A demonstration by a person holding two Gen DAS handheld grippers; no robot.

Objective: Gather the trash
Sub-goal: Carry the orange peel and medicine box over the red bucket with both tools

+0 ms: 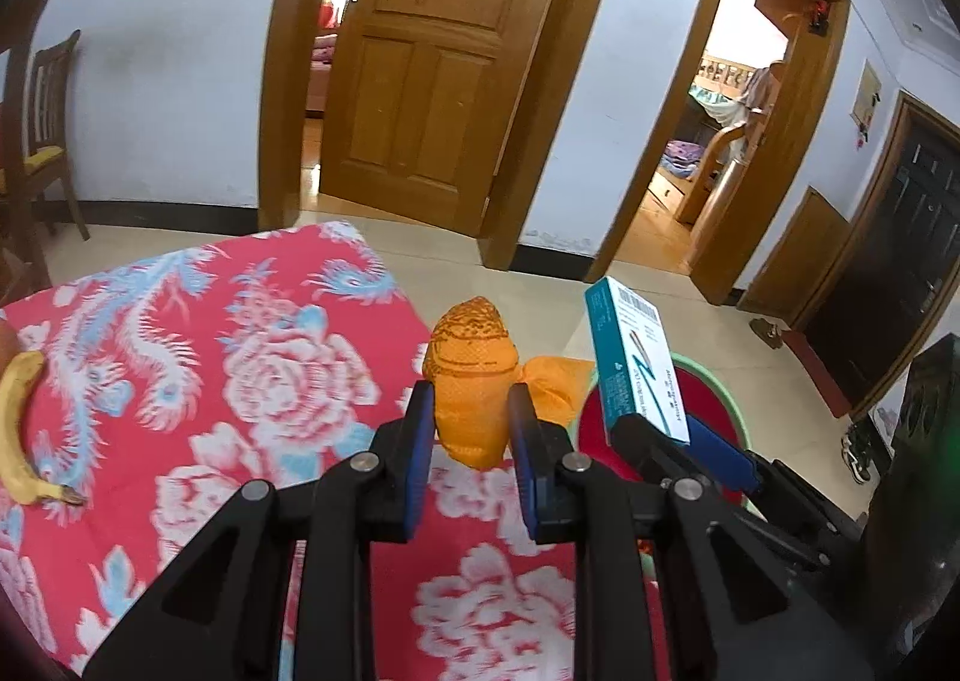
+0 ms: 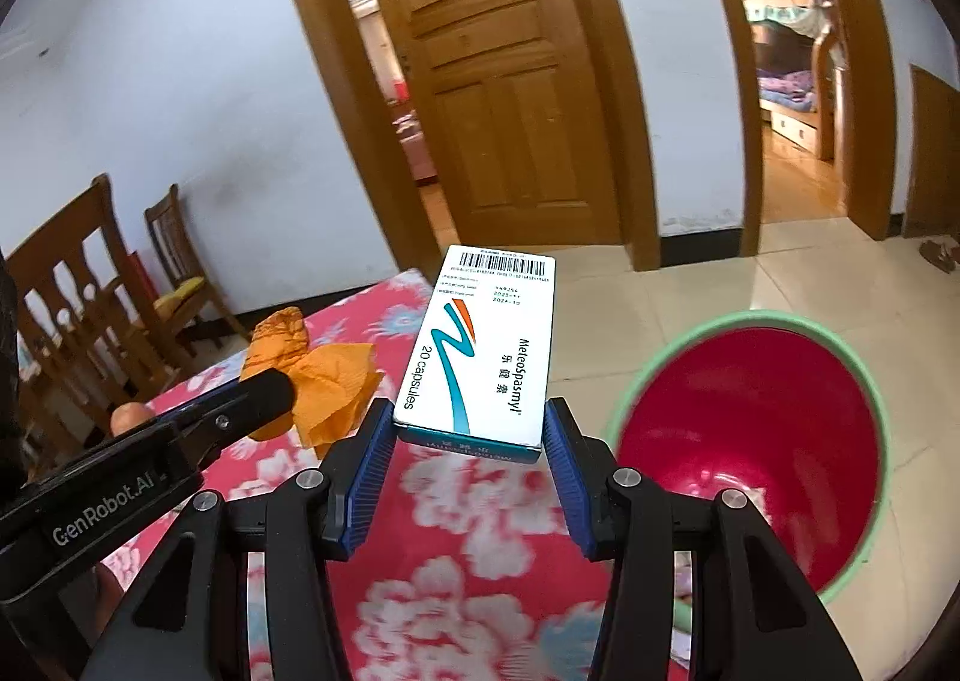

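Clearly legible on the medicine box (image 2: 480, 345) are "MeteoSpasmyl", "20 capsules", a barcode at its far end and small date lines too fine to read fully; the right gripper (image 2: 470, 450) clamps it by its near end between blue ribbed pads, jaws about half apart, the box tilting up and away toward 12 o'clock. "GenRobot.AI" is printed on the side of the left gripper (image 2: 282, 387), which enters the right wrist view from 9 o'clock. In its own view the left gripper (image 1: 471, 417) has its jaws narrow, pinching a crumpled orange napkin (image 1: 474, 381) that bulges above and below the pads. Both items hang near the table's right edge, where the red floral tablecloth (image 1: 240, 381) ends. Just past that edge, at 3 to 4 o'clock in the right wrist view, stands an open bin (image 2: 624, 411) with a green rim and red inside, its mouth unobstructed. A banana (image 1: 18, 429) lies on the cloth at 9 o'clock in the left wrist view, well apart from the grippers. Beyond the table, pale floor tiles (image 2: 720, 273) stretch open to the wooden door (image 1: 432, 51) at 12 o'clock; wooden chairs (image 2: 90, 309) crowd the table's left side.
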